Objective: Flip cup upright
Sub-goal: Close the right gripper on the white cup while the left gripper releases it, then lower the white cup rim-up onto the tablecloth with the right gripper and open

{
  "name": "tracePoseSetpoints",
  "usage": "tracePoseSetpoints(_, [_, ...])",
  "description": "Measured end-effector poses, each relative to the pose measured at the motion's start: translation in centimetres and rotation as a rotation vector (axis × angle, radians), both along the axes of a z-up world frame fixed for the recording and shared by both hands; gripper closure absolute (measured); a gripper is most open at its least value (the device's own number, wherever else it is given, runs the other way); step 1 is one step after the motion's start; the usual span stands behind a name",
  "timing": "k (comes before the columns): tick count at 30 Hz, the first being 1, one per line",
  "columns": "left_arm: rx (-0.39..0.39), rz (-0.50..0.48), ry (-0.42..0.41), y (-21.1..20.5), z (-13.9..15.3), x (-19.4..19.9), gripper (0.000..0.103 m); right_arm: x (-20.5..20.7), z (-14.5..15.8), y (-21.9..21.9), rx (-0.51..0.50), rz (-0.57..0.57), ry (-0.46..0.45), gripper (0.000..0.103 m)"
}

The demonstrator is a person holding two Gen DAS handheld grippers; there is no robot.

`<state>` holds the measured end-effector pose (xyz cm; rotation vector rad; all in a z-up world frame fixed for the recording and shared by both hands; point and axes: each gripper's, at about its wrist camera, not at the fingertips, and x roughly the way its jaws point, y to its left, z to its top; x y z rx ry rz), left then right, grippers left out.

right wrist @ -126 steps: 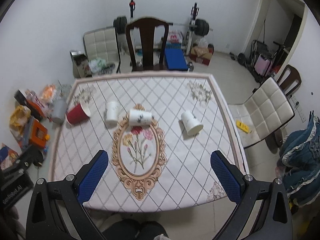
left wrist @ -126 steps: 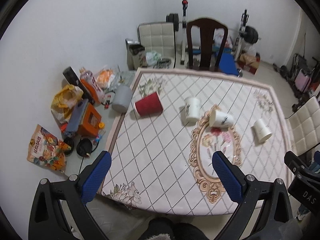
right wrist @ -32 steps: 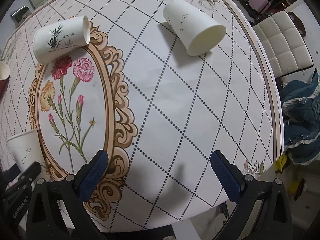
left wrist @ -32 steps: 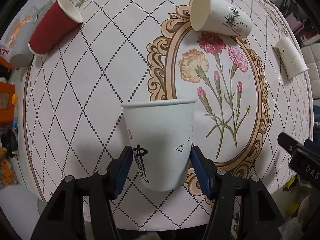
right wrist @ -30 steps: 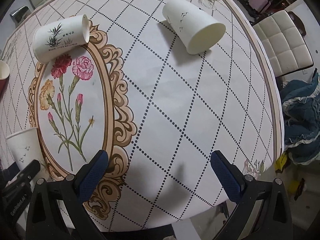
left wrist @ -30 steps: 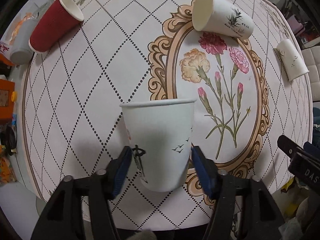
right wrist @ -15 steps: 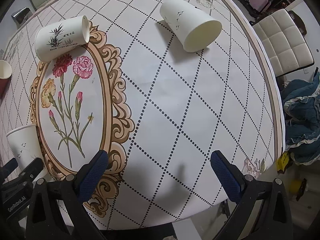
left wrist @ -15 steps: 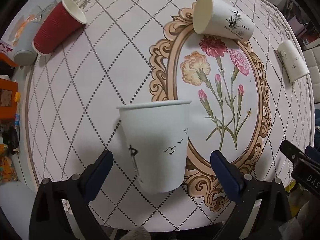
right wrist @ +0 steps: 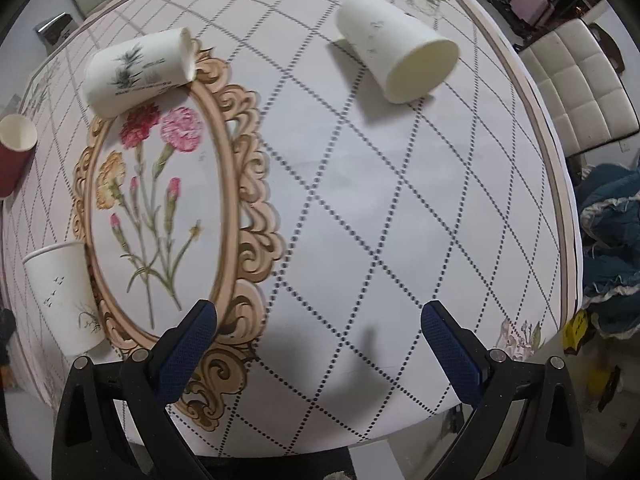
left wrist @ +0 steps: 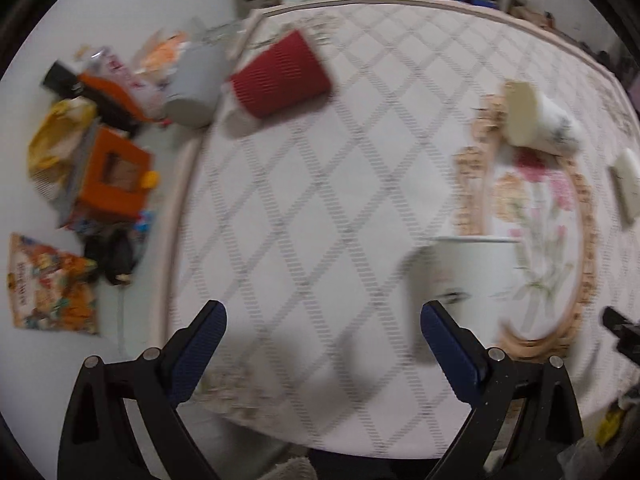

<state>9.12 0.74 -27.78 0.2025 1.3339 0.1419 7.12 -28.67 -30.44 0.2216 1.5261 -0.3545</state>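
Note:
A white paper cup (left wrist: 472, 276) stands upright on the table, just right of my open, empty left gripper (left wrist: 320, 328); it also shows in the right wrist view (right wrist: 64, 292). A red ribbed cup (left wrist: 280, 76) lies on its side at the far left; its rim shows in the right wrist view (right wrist: 16, 136). A white cup with a plant print (right wrist: 136, 72) lies on its side by the oval frame, also in the left wrist view (left wrist: 536, 120). Another white cup (right wrist: 396, 68) lies on its side at the far right. My right gripper (right wrist: 316, 332) is open and empty over the table's front.
The table (right wrist: 360, 200) has a diamond-pattern cloth with a floral oval. On the floor left of it lie an orange box (left wrist: 116, 172), a grey bucket (left wrist: 192, 84), bags and packets. A white padded chair (right wrist: 576, 80) and blue clothes (right wrist: 612, 240) stand at the right.
My left gripper has let go of the upright white cup and swung left and back; the cup stays standing. The left view is now blurred by motion. The right gripper has hardly moved.

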Motion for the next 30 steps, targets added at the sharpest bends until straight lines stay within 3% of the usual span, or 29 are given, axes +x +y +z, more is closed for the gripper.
tracePoseSetpoints(6, [-0.003,0.089,0.047,5.7,-2.0,-0.6,0.004,1.6,1.4,5.2,0.040,0.082,-0.013,0.000])
tracePoseSetpoints(17, [-0.029,0.067,0.080,10.0,-3.9,0.3,0.004,5.4,2.4,15.6,0.078,0.200,-0.035,0.002])
tracePoseSetpoints(26, [-0.071,0.045,0.092,10.7,-5.0,1.1,0.004,7.5,0.4,18.7,0.069,0.208,0.022,0.005])
tracePoseSetpoints(30, [-0.075,0.021,0.087,10.5,-5.4,1.4,0.003,8.0,-0.8,19.2,0.076,0.199,0.057,0.018])
